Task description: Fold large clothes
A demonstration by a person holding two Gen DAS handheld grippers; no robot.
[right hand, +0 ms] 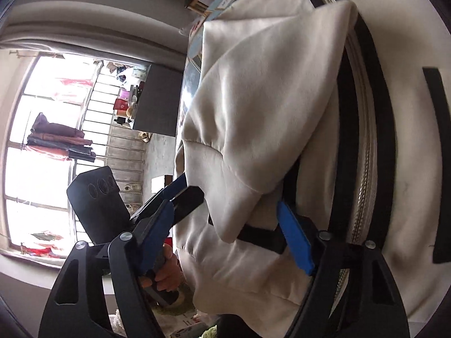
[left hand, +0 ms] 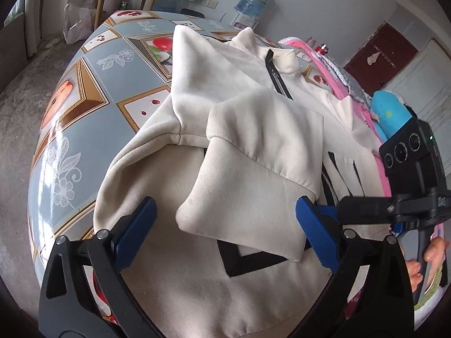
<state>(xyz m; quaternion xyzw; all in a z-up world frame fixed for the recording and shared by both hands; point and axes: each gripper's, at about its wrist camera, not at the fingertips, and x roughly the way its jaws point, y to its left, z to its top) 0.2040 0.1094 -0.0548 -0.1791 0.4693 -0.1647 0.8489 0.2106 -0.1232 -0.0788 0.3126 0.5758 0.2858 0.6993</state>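
Left wrist view: cream sweatshirt (left hand: 253, 90) lies spread on patterned table (left hand: 93, 64), sleeve (left hand: 253, 174) folded across chest. Left tool (left hand: 225, 225) hovers over sleeve cuff, blue fingers (left hand: 135, 233) spread wide, gripping nothing. Right tool (left hand: 366, 211) enters from right edge.

Right wrist view: right tool (right hand: 225, 225) straddles sleeve cuff (right hand: 239, 211), fingers (right hand: 296, 239) apart, not pressing cloth. Zipper (right hand: 363, 169) runs alongside.

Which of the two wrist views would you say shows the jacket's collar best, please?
The left wrist view: the collar of the cream jacket stands in full sight there, with the dark zip below it. The right wrist view is tilted and close on the folded sleeve; no collar can be made out there.
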